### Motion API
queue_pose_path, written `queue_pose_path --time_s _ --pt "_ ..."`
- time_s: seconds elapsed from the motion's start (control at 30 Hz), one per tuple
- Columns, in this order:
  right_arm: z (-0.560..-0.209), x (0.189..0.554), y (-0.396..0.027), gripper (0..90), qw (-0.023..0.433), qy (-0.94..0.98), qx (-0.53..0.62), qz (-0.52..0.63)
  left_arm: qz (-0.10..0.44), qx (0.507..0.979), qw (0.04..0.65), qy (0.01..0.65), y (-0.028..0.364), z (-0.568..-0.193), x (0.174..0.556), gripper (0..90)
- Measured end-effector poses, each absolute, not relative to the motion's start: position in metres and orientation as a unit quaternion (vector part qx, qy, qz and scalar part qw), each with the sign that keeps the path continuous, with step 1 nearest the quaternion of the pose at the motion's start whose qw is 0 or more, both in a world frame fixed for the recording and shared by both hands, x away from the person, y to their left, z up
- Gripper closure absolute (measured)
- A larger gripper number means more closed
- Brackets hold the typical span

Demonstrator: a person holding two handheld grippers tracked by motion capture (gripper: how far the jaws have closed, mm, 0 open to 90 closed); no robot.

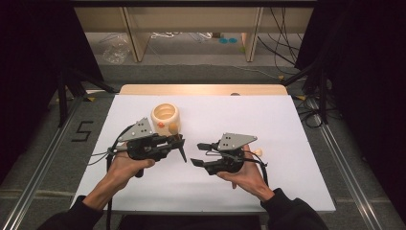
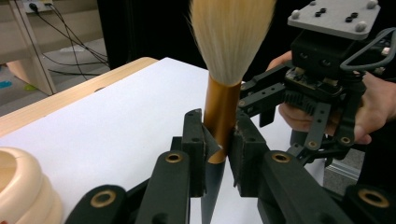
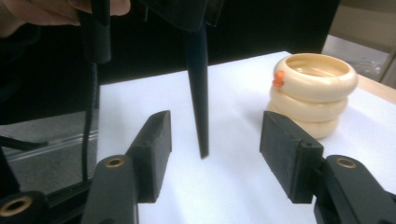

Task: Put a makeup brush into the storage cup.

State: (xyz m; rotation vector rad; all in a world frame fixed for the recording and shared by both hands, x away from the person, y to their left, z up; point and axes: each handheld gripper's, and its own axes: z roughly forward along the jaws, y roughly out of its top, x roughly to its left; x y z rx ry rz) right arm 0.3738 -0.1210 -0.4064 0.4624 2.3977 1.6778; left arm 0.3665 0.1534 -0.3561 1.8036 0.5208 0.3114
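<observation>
Brush [image 2: 219,112] sits clamped in my left gripper [image 2: 219,154], the pads pinching its gold ferrule with the pale bristle tuft standing above and the dark tapered handle hanging below, just over the white table [image 1: 287,124]. In the right gripper view that handle [image 3: 198,93] points down between my right gripper's [image 3: 212,156] pads, which stand spread on either side and touch nothing. From above, my left hand [image 1: 125,165] holds its gripper [image 1: 179,143] near the middle of the table, and my right hand [image 1: 244,175] holds the other gripper [image 1: 201,154] just beside it, jaws facing the brush.

I judge this to be a handover between grippers: the left one carries the brush and the right one is lined up to take the handle, or has let it go. If taking it, my next move calls for closing the right pads squarely on the thin taper without knocking it sideways, and only then easing the left grip off the ferrule.

Farther back, beyond the left gripper, stands the cream ringed pot [image 1: 165,116] with a small orange mark [image 3: 279,77] on its rim, well within reach of the brush.
</observation>
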Motion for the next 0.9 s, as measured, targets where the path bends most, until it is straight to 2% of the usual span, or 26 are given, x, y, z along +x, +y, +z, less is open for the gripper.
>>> queue_pose_path --time_s 0.33,0.57,0.9 --pt "-0.406 0.372 -0.125 26.6 0.106 0.808 0.191 0.548 0.153 0.771 0.572 0.234 0.163 -0.354 0.371 77.9" --pt "-0.407 0.371 -0.134 22.7 0.125 0.802 0.201 0.549 0.153 0.768 0.564 0.263 0.168 -0.353 0.372 77.9" --pt "-0.409 0.37 -0.149 22.6 0.137 0.798 0.215 0.546 0.158 0.767 0.554 0.284 0.179 -0.348 0.375 77.9"
